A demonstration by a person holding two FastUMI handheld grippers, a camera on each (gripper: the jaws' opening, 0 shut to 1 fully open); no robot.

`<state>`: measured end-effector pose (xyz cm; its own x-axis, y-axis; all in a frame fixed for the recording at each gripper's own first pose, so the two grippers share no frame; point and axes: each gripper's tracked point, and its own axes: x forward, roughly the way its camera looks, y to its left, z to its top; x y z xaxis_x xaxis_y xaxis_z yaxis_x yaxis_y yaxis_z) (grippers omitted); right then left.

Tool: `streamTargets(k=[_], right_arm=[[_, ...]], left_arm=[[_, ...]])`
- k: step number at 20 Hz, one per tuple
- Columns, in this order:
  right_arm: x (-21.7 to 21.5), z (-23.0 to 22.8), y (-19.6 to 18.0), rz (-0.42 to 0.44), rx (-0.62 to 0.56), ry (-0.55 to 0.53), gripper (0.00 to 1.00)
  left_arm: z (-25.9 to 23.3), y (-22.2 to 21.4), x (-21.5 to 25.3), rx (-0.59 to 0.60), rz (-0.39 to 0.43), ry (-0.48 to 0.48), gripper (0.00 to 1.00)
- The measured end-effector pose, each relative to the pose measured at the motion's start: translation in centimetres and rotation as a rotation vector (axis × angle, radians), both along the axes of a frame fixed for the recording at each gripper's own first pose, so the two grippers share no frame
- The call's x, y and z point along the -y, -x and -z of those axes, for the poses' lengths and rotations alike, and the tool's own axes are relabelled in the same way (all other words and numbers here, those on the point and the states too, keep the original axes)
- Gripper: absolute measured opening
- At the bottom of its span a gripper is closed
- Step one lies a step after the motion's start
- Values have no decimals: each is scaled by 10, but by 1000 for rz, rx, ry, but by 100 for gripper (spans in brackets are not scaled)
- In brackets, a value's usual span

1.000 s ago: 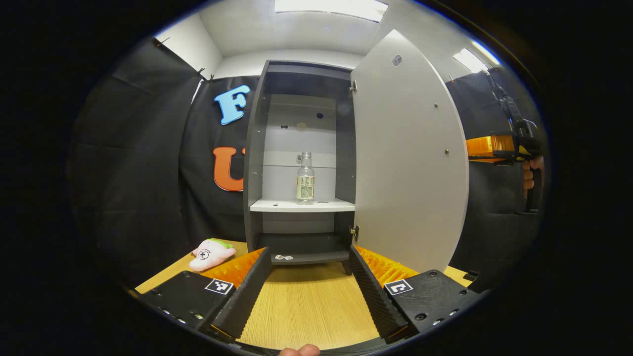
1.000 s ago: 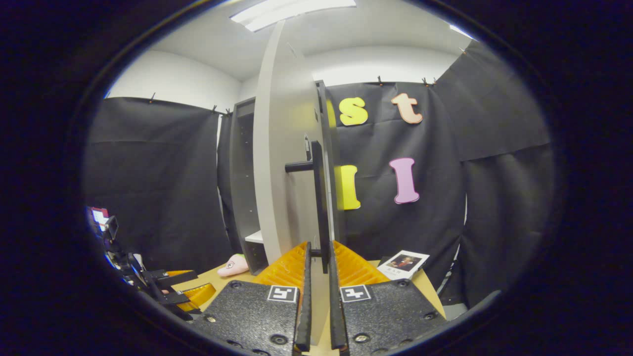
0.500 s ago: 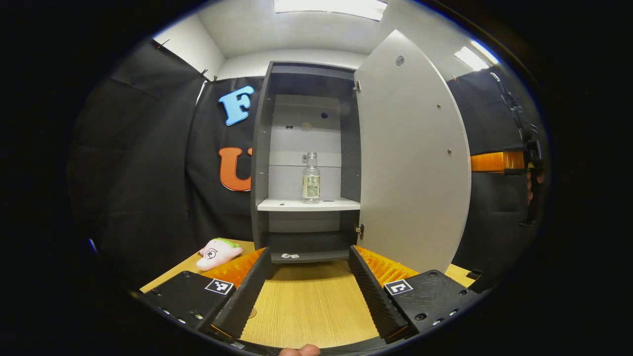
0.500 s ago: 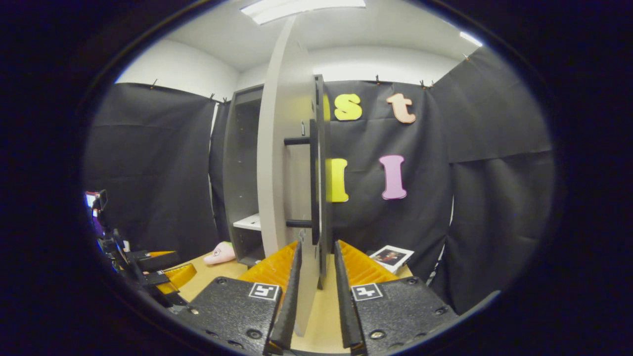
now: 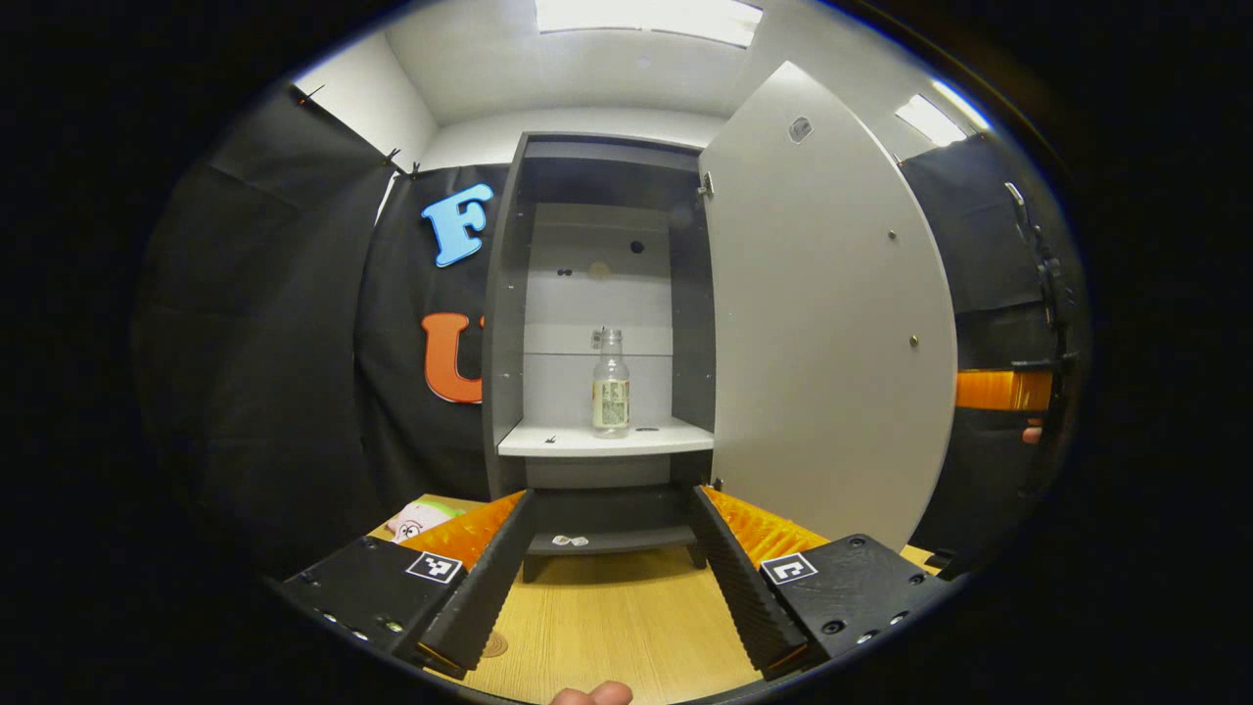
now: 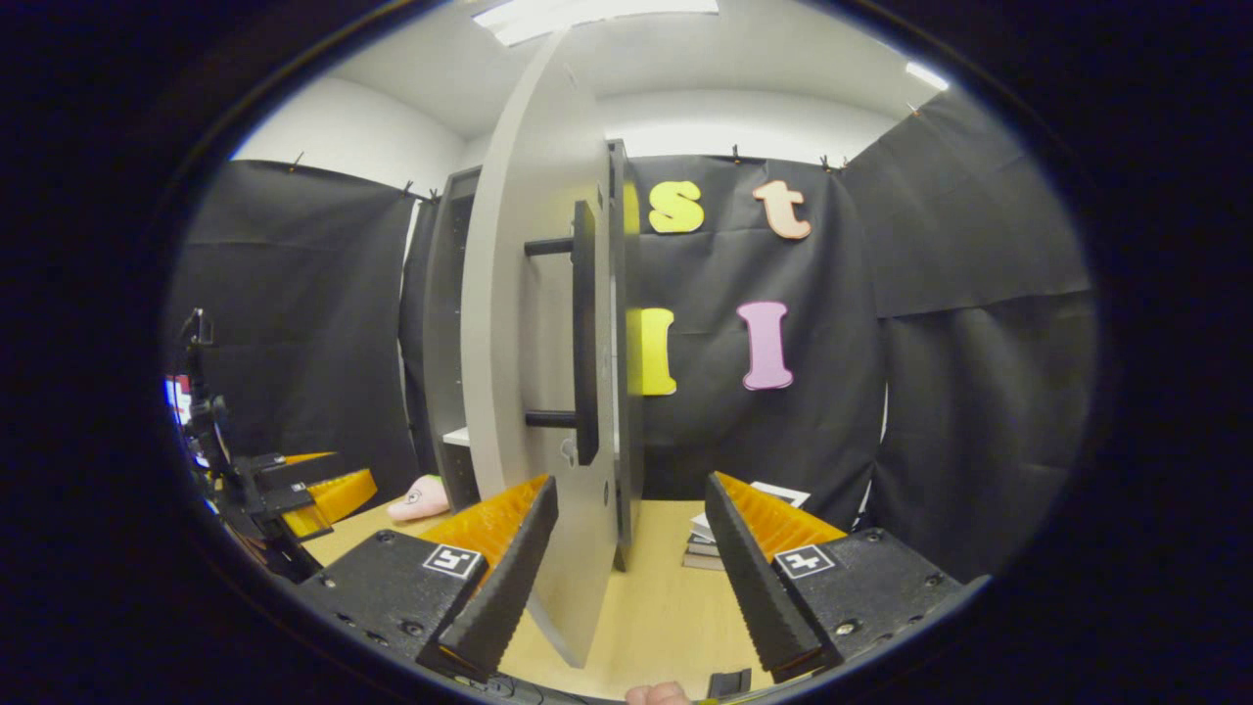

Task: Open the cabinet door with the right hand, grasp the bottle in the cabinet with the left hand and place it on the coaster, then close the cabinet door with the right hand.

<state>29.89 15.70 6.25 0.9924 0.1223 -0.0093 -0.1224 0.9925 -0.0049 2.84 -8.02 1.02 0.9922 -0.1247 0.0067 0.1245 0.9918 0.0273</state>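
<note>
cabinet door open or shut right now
Open: the cabinet door stands swung wide, baring the shelf where the bottle stands upright.

Cabinet door (image 5: pixel 832 323) standing wide open at the cabinet's right edge, leaving the cabinet front unobstructed; bottle (image 5: pixel 610 384) sitting alone mid-shelf (image 5: pixel 558 443), free room surrounding it.

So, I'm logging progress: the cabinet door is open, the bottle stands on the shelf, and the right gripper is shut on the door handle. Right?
Not quite. In the right gripper view the right gripper is open, its fingers apart and clear of the door handle. The cabinet door is open and the bottle stands on the shelf.
</note>
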Motion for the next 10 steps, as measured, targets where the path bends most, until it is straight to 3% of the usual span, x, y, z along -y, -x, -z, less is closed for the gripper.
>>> streamTargets(k=[10], right_arm=[[2,0,-5,18,8,-36,94]], left_arm=[[-85,-138,38,104,99,21,94]])
